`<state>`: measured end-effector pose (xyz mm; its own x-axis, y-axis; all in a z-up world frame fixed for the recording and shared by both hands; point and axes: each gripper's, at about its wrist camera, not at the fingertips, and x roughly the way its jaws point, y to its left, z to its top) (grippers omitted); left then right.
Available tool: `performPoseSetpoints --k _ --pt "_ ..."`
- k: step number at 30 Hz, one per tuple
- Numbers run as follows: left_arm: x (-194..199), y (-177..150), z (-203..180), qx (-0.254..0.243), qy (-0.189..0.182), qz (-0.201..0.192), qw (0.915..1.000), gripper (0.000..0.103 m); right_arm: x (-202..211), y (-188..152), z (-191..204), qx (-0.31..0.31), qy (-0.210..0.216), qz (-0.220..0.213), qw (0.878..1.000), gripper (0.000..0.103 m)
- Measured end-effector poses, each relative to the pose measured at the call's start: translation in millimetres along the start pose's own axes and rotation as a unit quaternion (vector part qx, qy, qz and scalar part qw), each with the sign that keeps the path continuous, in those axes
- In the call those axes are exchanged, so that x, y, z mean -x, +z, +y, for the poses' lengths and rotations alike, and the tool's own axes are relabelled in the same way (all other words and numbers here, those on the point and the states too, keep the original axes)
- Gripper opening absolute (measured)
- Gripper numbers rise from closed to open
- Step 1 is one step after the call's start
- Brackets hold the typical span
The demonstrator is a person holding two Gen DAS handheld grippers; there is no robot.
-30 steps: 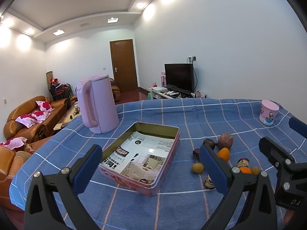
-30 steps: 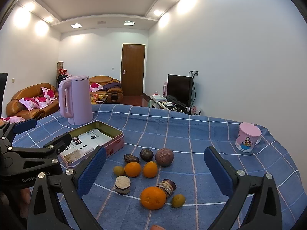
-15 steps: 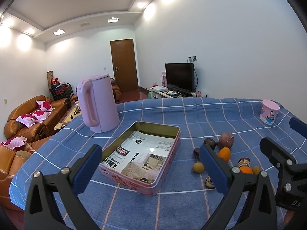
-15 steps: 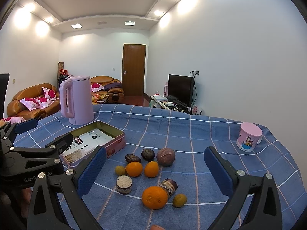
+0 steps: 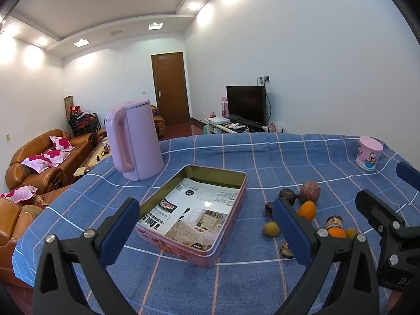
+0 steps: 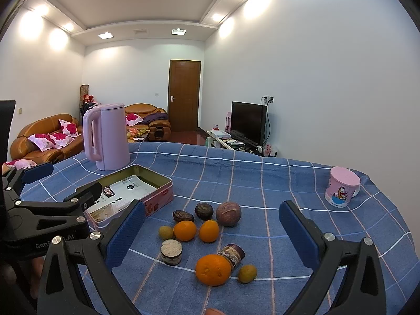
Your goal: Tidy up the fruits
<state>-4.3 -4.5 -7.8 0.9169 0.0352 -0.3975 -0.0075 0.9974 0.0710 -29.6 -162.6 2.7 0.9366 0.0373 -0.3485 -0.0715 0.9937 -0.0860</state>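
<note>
Both tools wide open, nothing held: left tool (image 5: 207, 229) hovers over the near end of the pink tin (image 5: 195, 212), right tool (image 6: 212, 232) hovers above the fruit cluster. Tin sits on the bench (image 6: 262, 178) just left of the fruit; only printed paper in it, no fruit yet, so sorting looks not started. Fruit lies loose on the blue checked cloth: big orange (image 6: 213, 269) nearest, two smaller oranges (image 6: 185, 230) side by side behind it, a purple-brown round fruit (image 6: 228, 213), two dark wrinkled ones (image 6: 204, 211), two small yellow-green ones (image 6: 247, 273). Two small jars (image 6: 171, 251) are mixed in, one upright, one lying touching the big orange, probably not fruit, label too small to read. Step in hand, as I judge it: right tool picks first fruit. Best bet is the big orange, closest and roughly centred between the pads. Come straight down, pads on either side of its widest part, close gently since it can roll, and avoid nudging the tipped jar. Then lift clear and carry left into the tin. Kettle (image 6: 106, 136) and pink cup (image 6: 341, 190) are well apart, no obstacle.
</note>
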Motion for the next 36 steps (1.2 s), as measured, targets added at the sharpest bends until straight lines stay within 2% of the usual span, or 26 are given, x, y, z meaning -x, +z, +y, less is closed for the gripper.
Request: performPoseSetpoints --k 18,24,31,36 --pt "-2.4 -1.9 1.0 0.001 -0.001 0.003 1.0 0.103 -0.6 -2.3 0.5 0.0 0.002 0.004 1.0 0.102" --pt "-12.3 -12.5 -4.8 -0.006 -0.004 0.013 0.9999 0.103 -1.9 -14.4 -7.7 0.002 -0.011 0.01 1.0 0.102" --pt "-29.5 -31.9 -30.5 -0.027 -0.028 0.035 0.9987 0.103 -17.3 -46.6 -31.8 -0.007 -0.022 0.054 0.998 0.102" --pt "-38.0 -41.0 -41.7 -0.037 -0.032 0.044 0.9979 0.103 -26.5 -53.0 -32.9 -0.013 -0.014 0.072 0.997 0.101"
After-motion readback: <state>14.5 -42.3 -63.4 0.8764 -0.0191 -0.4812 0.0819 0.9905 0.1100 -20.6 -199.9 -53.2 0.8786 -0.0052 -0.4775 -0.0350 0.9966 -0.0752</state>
